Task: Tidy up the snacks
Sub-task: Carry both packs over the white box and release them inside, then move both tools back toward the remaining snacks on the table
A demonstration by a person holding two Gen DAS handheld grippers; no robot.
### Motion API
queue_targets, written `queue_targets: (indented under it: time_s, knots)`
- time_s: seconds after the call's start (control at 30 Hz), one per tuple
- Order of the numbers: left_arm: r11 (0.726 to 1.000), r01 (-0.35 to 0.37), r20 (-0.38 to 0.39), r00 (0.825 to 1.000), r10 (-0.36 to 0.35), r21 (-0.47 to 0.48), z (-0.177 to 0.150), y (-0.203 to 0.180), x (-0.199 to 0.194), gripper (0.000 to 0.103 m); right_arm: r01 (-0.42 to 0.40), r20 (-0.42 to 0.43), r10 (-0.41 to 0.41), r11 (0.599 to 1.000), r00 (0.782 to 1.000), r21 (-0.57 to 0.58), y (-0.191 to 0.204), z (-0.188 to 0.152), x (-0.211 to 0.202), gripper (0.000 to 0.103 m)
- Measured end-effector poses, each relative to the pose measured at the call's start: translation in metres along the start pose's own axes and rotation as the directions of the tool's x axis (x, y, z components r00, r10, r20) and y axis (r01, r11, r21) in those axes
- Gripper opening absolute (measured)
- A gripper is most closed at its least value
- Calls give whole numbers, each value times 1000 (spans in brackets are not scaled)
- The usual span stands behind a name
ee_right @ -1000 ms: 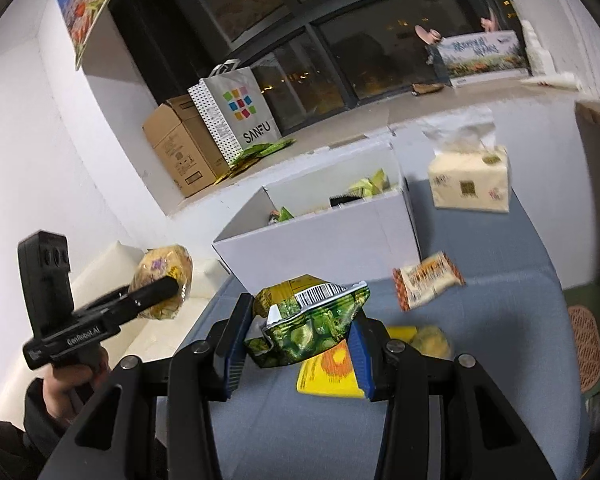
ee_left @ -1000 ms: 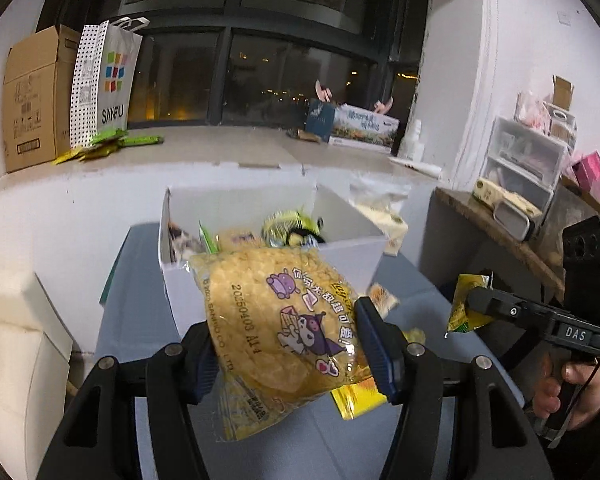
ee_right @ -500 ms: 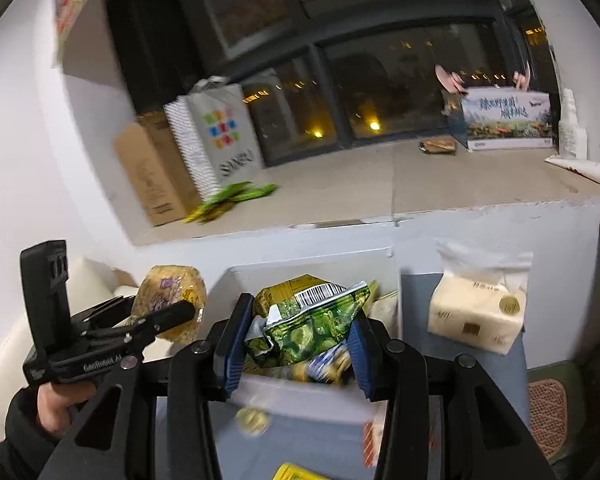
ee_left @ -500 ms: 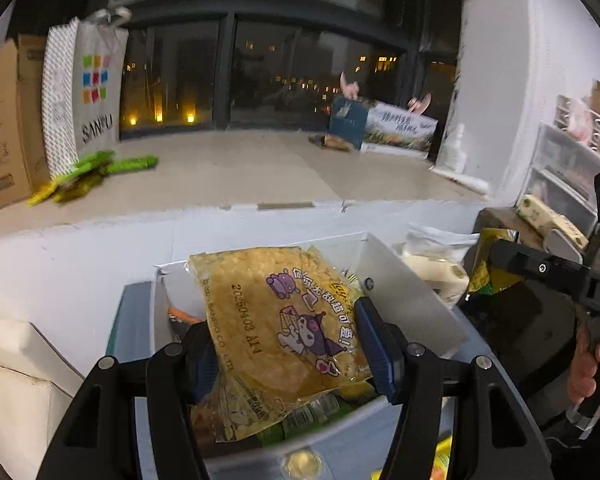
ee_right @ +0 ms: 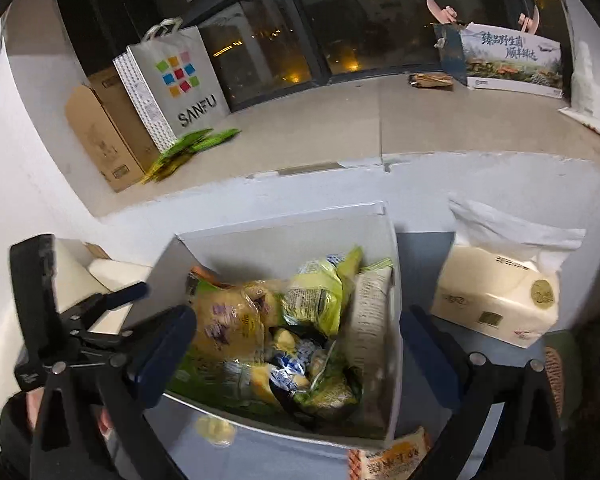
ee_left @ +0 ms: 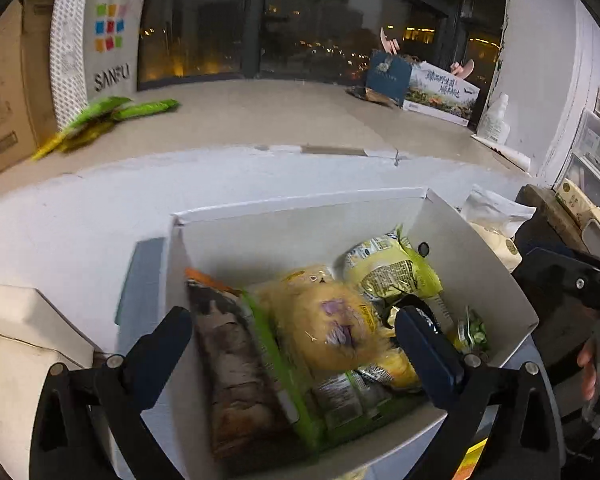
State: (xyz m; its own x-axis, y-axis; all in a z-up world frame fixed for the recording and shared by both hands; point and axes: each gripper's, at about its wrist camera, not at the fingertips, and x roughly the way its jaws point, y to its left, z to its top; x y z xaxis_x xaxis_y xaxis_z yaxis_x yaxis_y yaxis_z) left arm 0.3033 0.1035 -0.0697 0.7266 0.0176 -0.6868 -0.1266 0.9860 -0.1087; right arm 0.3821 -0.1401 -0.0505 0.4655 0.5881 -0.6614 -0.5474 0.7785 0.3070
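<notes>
A white open box holds several snack bags; it also shows in the right wrist view. The yellow cartoon-print bag lies loose among them, blurred; it also shows in the right wrist view. The green foil bag lies at the box's near side. My left gripper is open and empty above the box. My right gripper is open and empty above the box. The left gripper shows at the left of the right wrist view.
A tissue pack stands right of the box. An orange snack bag and a small round yellow item lie on the grey table in front. A SANFU bag and cardboard box stand on the sill behind.
Both grippers moved over the box and opened. The yellow bag and the green foil bag dropped from them into the box.
</notes>
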Motion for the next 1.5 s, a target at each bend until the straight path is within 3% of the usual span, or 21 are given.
queue_targets:
  time_s: [0.23, 0.37, 0.5, 0.77, 0.9, 1.03, 1.17, 1.27, 1.5]
  knots:
    - [999, 42, 126, 991, -40, -14, -7, -6, -62, 103, 56, 82, -52, 997, 995, -46, 20, 0, -36, 103]
    - [998, 47, 240, 969, -52, 30, -20, -23, -114, 103, 59, 176, -37, 991, 984, -122, 44, -4, -76, 103]
    - [997, 60, 293, 953, -72, 51, -42, -40, -160, 103, 87, 242, -33, 973, 970, -214, 70, -19, -111, 103]
    - [998, 56, 323, 945, -56, 9, -111, -51, -222, 103, 89, 330, 14, 951, 944, -296, 92, -83, -173, 103]
    - [998, 67, 317, 947, -59, -16, -157, -54, -233, 103, 96, 349, 8, 955, 937, -280, 84, -130, -188, 103]
    - [997, 80, 280, 957, -71, -22, -189, -55, -234, 103, 84, 332, 0, 968, 943, -238, 71, -177, -193, 103]
    - [997, 72, 271, 960, -65, -16, -193, -53, -234, 103, 79, 288, -16, 974, 958, -210, 55, -202, -191, 103]
    - [995, 95, 266, 960, -81, -37, -192, -52, -232, 103, 92, 287, -34, 978, 957, -189, 45, -204, -190, 103]
    - [996, 83, 262, 962, -83, 12, -194, -63, -231, 103, 87, 254, -49, 987, 966, -139, 33, -205, -178, 103]
